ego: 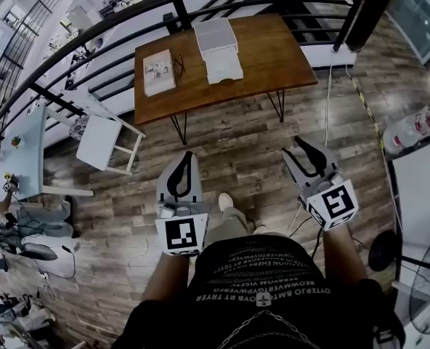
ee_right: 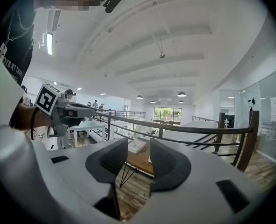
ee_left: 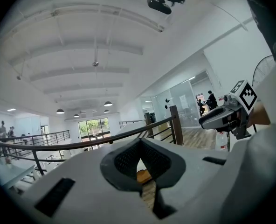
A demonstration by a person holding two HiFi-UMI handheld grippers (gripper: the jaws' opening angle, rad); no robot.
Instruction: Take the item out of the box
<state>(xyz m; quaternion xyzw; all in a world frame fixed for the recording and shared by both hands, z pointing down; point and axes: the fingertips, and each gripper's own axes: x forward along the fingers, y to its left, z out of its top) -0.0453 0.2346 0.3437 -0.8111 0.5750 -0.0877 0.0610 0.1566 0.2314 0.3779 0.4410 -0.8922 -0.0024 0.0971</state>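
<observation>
A brown wooden table (ego: 273, 57) stands well ahead of me against a black railing. On it lie two white box parts, one greyish-topped (ego: 215, 35) and one plain white (ego: 224, 67); whether anything is inside is too small to tell. Both grippers hang close to my body, far short of the table. My left gripper (ego: 185, 155) (ee_left: 139, 141) is shut, pads touching at the tips, nothing in it. My right gripper (ego: 293, 147) (ee_right: 139, 143) is open, with only the distant table (ee_right: 138, 160) and white box (ee_right: 137, 146) showing through the gap.
A flat booklet (ego: 158, 71) and a small dark object (ego: 180, 65) lie on the table's left part. The railing (ego: 91, 31) curves behind it. A white stool (ego: 102, 140) stands left, a white desk (ego: 22, 151) further left, a fan (ego: 426, 282) at right. Cables run over the floor.
</observation>
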